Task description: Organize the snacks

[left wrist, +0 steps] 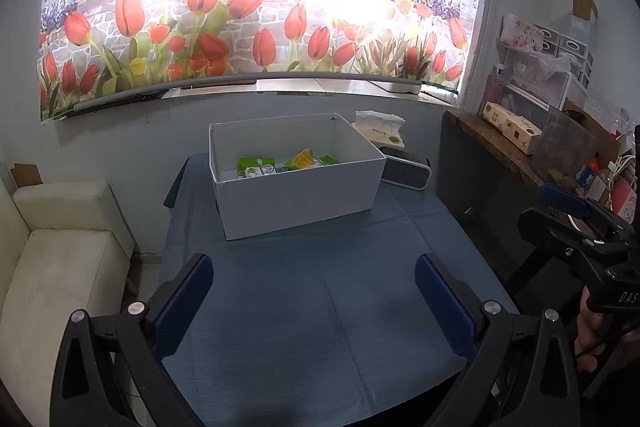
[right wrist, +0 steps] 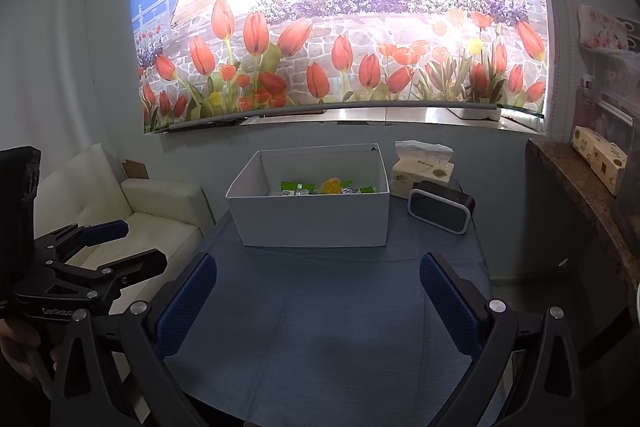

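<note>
— Snacks (left wrist: 286, 163), where? And the grippers?
— Inside the white box (left wrist: 296, 203), far side of the blue table (left wrist: 320, 307); green packs left, something yellow, perhaps jelly, right. Left gripper (left wrist: 314, 301) and right gripper (right wrist: 318, 301) hover nearside, both spread wide, holding nothing.

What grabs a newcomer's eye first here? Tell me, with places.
The glowing tulip blind fills the wall behind the table. Below it, the open white box stands on the blue tablecloth, green and yellow snack packs inside. Both grippers hang open and empty nearby.
</note>
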Demonstrator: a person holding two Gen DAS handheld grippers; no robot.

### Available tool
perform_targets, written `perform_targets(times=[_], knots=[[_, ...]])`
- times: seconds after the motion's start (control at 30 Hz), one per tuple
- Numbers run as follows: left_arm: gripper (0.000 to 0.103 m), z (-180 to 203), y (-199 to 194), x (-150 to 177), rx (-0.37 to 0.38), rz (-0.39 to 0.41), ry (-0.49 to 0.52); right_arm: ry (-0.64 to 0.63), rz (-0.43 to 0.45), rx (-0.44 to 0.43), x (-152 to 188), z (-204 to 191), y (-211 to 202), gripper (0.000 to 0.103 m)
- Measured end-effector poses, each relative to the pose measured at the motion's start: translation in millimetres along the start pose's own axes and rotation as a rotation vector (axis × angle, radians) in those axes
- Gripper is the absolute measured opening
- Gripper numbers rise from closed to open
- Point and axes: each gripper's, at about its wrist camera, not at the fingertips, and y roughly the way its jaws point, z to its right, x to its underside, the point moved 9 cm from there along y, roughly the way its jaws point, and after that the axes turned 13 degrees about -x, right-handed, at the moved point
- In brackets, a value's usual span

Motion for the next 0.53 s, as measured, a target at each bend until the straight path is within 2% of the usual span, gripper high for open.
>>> perform_targets(times=[0.53], knots=[[0.103,5.6,-9.0,-7.0,0.021,0.017,0.003,0.002,-0.01,0.002,4.0,2.4,1.7,0.103]])
